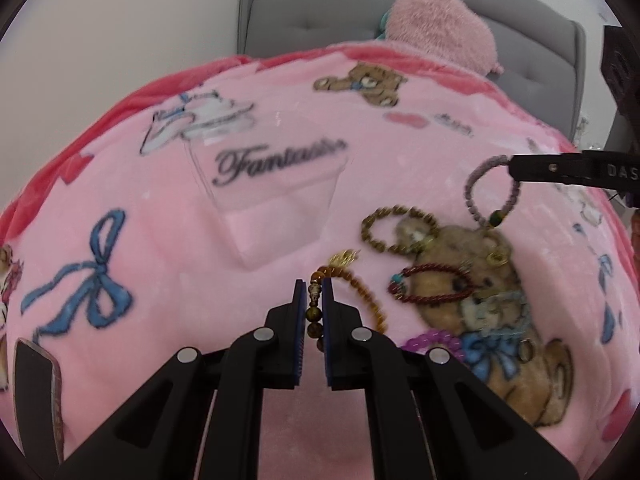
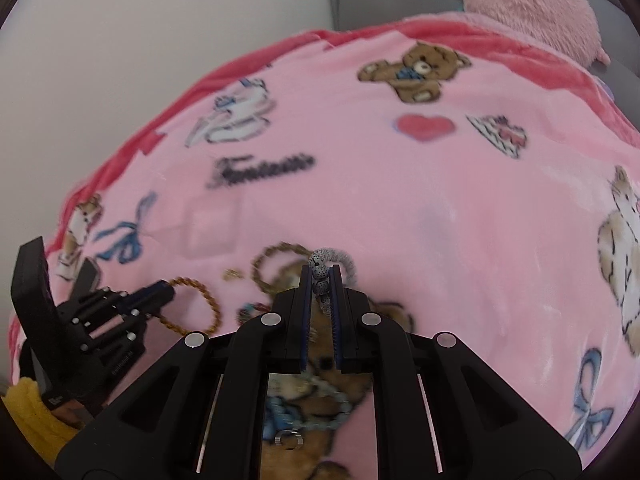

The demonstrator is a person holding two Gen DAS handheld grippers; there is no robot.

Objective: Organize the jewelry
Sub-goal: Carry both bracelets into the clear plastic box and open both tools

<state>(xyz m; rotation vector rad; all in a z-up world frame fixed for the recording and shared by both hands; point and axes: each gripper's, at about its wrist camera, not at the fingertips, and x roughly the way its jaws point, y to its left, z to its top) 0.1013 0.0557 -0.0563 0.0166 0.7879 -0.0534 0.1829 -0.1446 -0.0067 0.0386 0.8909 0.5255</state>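
My left gripper is shut on an amber bead bracelet and holds it just above the pink blanket; it also shows in the right wrist view. My right gripper is shut on a grey speckled bead bracelet, which hangs from it in the left wrist view. A clear plastic box lies on the blanket ahead of the left gripper. An olive bead bracelet, a dark red bracelet, a purple bracelet and a light blue one lie at the right.
A pink teddy-bear blanket covers the bed. A fluffy pink pillow leans on the grey headboard. A small ring lies near the blue bracelet. A dark flat object lies at the lower left.
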